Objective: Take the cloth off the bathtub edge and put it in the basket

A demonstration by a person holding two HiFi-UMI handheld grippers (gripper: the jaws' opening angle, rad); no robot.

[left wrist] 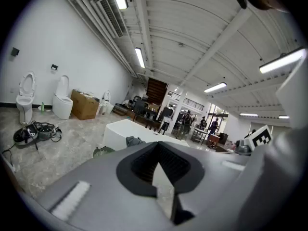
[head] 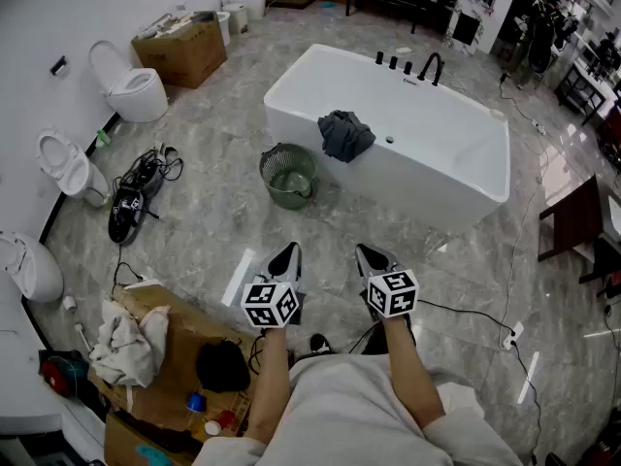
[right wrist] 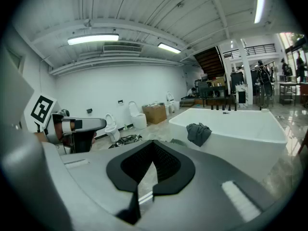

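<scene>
A white freestanding bathtub (head: 408,190) is standing across the upper middle of the head view on a grey marbled floor (head: 209,216). An open cardboard box (head: 184,54) is sitting in the upper left of the frame, and white toilets (head: 134,89) are lining the wall down the left edge. A dark green mesh basket (head: 281,198) is standing on the floor just beside the bathtub's near wall, slightly left of the frame's centre. The dark grey cloth (head: 345,135) is lying crumpled over the bathtub's near rim, just up and to the right of the basket and not touching it.

In the lower middle of the frame, the person is holding the left tongs (head: 285,258) and the right tongs (head: 373,258) side by side, both pointing toward the bathtub and well apart from the cloth and the basket. In each gripper view, the jaws are pressing together with nothing between them.
</scene>
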